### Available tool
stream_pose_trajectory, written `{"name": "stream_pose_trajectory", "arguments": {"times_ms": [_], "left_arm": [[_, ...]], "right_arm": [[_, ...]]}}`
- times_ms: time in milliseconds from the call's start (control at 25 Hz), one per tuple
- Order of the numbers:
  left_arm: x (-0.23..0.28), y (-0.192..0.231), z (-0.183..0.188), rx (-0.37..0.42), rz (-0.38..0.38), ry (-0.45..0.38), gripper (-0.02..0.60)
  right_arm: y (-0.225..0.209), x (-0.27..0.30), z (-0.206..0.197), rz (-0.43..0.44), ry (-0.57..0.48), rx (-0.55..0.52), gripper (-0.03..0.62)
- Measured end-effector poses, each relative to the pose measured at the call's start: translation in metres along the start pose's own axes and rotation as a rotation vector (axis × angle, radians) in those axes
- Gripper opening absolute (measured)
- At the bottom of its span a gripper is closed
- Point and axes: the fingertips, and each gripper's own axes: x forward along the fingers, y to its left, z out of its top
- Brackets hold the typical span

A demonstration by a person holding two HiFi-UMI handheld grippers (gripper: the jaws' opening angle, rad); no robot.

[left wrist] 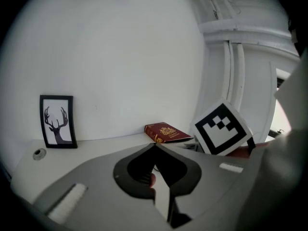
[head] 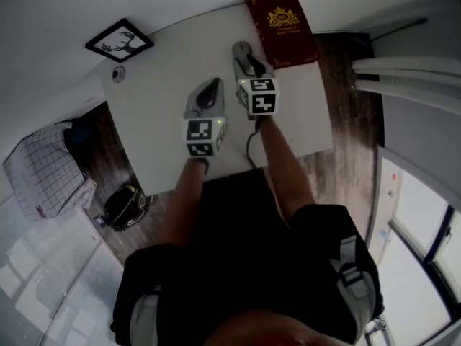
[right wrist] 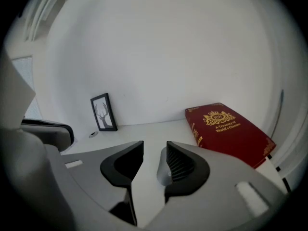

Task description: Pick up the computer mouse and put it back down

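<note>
No computer mouse can be made out in any view. Over the white table [head: 162, 60], my left gripper [head: 213, 85] is shut with nothing in it; its tips meet in the left gripper view [left wrist: 155, 146]. My right gripper [head: 242, 49] hovers just to its right, close to the red book [head: 282, 27]. In the right gripper view its jaws [right wrist: 155, 143] stand apart, with only bare white table showing in the gap. The right gripper's marker cube [left wrist: 222, 129] is in sight from the left gripper.
The red book [right wrist: 228, 129] lies at the table's far right corner. A framed antler picture [head: 119, 40] leans on the wall at the far left, a small round object [head: 118, 73] beside it. A checked bag [head: 47, 171] and a dark round item [head: 124, 206] sit on the floor at left.
</note>
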Motion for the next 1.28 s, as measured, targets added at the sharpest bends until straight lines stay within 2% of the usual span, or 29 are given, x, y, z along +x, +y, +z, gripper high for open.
{"name": "stream_pose_trajectory", "arguments": {"times_ms": [480, 840, 1160, 1280], "left_arm": [[-0.044, 0.0, 0.047, 0.025, -0.017, -0.118, 0.0], [-0.082, -0.001, 0.067, 0.044, -0.047, -0.177, 0.001], [-0.136, -0.005, 0.093, 0.124, -0.102, -0.274, 0.0], [-0.159, -0.012, 0.1, 0.144, -0.138, -0.294, 0.0]], "right_arm": [[0.061, -0.075, 0.036, 0.015, -0.13, -0.068, 0.084], [0.093, -0.124, 0.058, -0.032, -0.232, -0.125, 0.015], [0.146, -0.192, 0.085, -0.085, -0.394, -0.224, 0.014], [0.165, -0.224, 0.093, -0.129, -0.447, -0.274, 0.014]]}}
